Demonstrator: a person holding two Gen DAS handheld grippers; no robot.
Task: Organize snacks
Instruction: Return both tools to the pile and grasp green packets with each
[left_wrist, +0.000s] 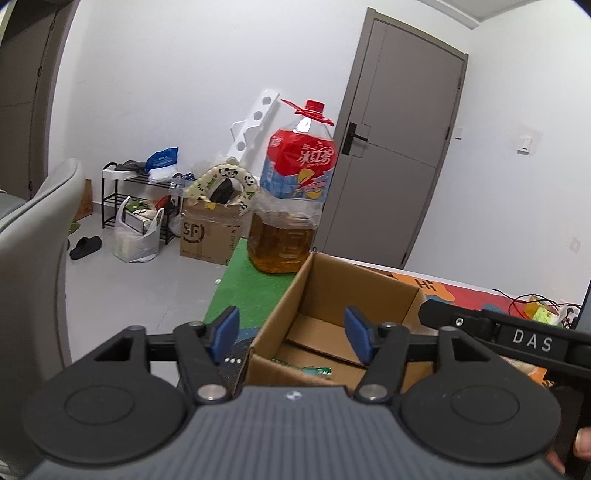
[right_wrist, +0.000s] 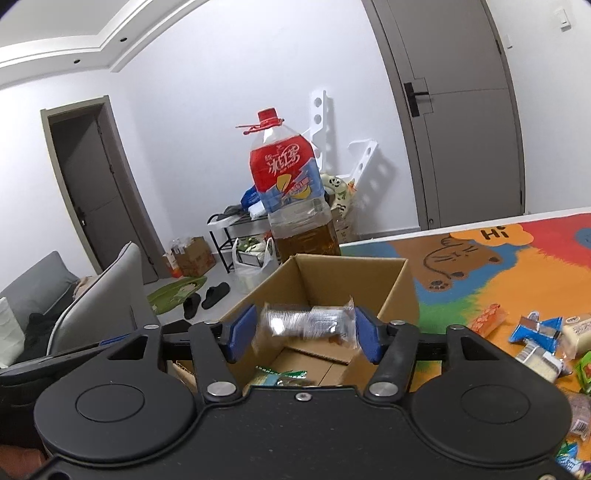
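Left wrist view: my left claw (left_wrist: 291, 334) fills the bottom of the frame with its blue pads spread wide and nothing between them. Past the pads, at lower centre, sits the open cardboard box (left_wrist: 334, 280) on the tabletop (left_wrist: 251, 284), which shows green here. One green-wrapped snack (left_wrist: 314, 370) lies on the box floor, partly hidden by the claw body. Behind the box, at centre, stands a large iced tea bottle (left_wrist: 291, 192) with a red cap, amber liquid filling its lower part. At the right edge my other claw's black arm pokes in, and a fingertip shows at the lower right corner. On the floor at the left of the frame there is a brown carton (left_wrist: 208, 232), a white plastic bag (left_wrist: 136, 236) and a black slipper (left_wrist: 85, 246).

Right wrist view: my right claw (right_wrist: 303, 334) is partly open over the same box (right_wrist: 354, 273). A clear-wrapped snack packet (right_wrist: 306, 323) sits blurred between the blue pads. Its right end lies against the right pad, but there is a gap at the left pad, so the pads are not pressing on it. The green-wrapped snack (right_wrist: 282, 376) lies on the box floor below. The bottle (right_wrist: 291, 192) stands just behind the box. At the right of the frame, more snacks (right_wrist: 539, 332) lie scattered on the colourful cartoon mat (right_wrist: 517, 266) covering the tabletop, well apart from the box.
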